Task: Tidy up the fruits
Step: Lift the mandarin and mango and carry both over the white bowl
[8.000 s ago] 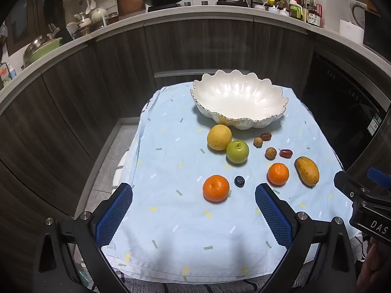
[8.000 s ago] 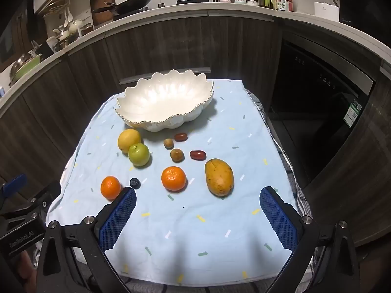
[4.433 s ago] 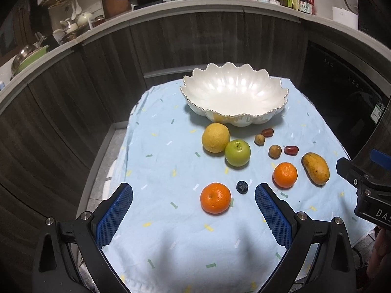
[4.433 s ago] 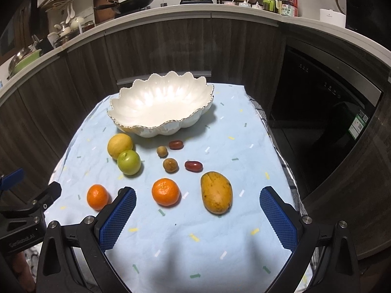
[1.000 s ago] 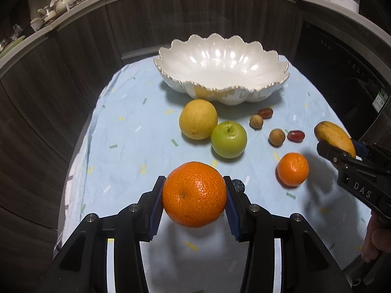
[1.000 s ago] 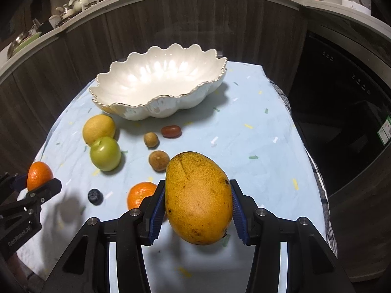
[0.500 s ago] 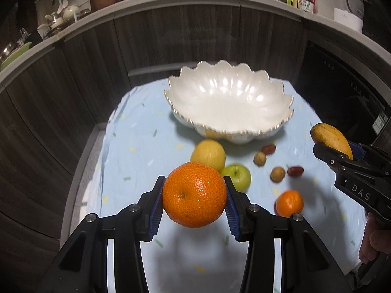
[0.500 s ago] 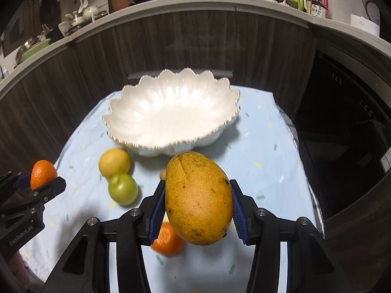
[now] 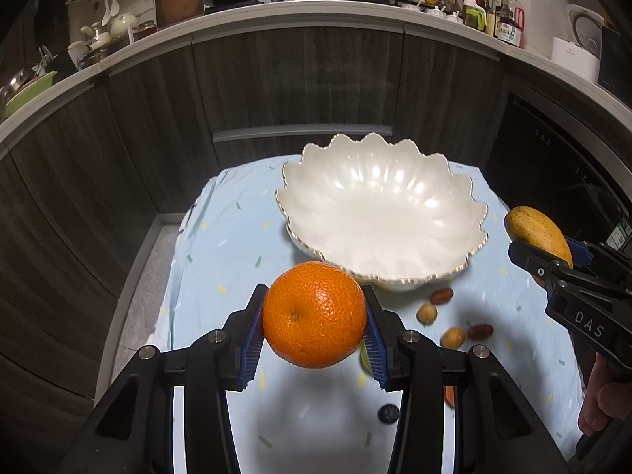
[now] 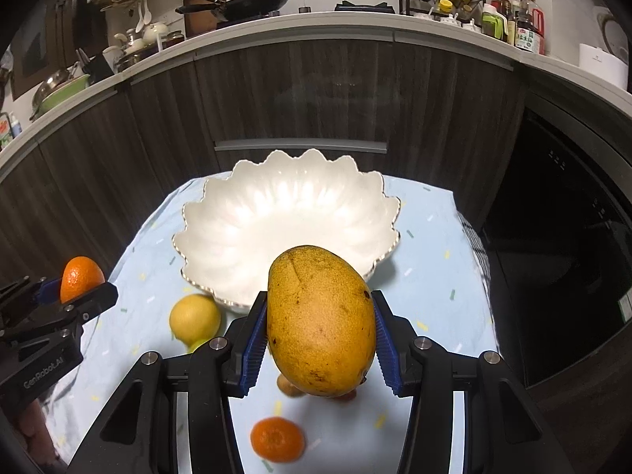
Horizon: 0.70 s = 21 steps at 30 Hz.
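Two fruits held above the cloth (image 9: 221, 245)
Left gripper (image 9: 314, 333) clamps an orange (image 9: 314, 314); right gripper (image 10: 320, 333) clamps a mango (image 10: 320, 320); bowl (image 10: 245, 237) beyond.

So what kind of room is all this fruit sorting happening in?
Most likely a home kitchen. A curved counter runs behind the table, holding a black frying pan and a rack of sauce bottles, with dark wood cabinet fronts below and pots and dishes stacked at the left.
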Available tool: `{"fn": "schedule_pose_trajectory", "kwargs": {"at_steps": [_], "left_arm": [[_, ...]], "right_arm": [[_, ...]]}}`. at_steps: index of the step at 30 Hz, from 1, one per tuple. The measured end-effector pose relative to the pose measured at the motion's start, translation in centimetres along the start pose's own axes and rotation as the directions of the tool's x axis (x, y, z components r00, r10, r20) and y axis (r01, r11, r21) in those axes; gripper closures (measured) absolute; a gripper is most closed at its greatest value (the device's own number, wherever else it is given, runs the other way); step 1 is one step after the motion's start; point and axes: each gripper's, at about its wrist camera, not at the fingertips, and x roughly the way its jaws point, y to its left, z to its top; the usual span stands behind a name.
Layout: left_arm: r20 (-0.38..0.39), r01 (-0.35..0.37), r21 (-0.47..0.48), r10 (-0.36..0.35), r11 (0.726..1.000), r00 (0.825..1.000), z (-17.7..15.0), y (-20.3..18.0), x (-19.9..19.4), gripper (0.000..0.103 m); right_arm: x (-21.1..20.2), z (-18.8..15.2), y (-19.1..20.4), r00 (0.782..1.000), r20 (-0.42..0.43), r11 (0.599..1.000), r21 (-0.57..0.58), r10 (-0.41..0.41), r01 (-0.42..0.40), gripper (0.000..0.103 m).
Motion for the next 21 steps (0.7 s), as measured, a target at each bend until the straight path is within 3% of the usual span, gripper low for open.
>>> {"fn": "schedule_pose_trajectory", "kwargs": {"at_steps": [21], "left_arm": [[0.028,0.021,-0.036,-0.020,0.999,0.999,5.0,1.2,3.6,0.059]], "right_arm": [[3.2,5.1,0.1,1.000,0.027,1.000,-0.022,0.015,-0.014,0.054]]}}
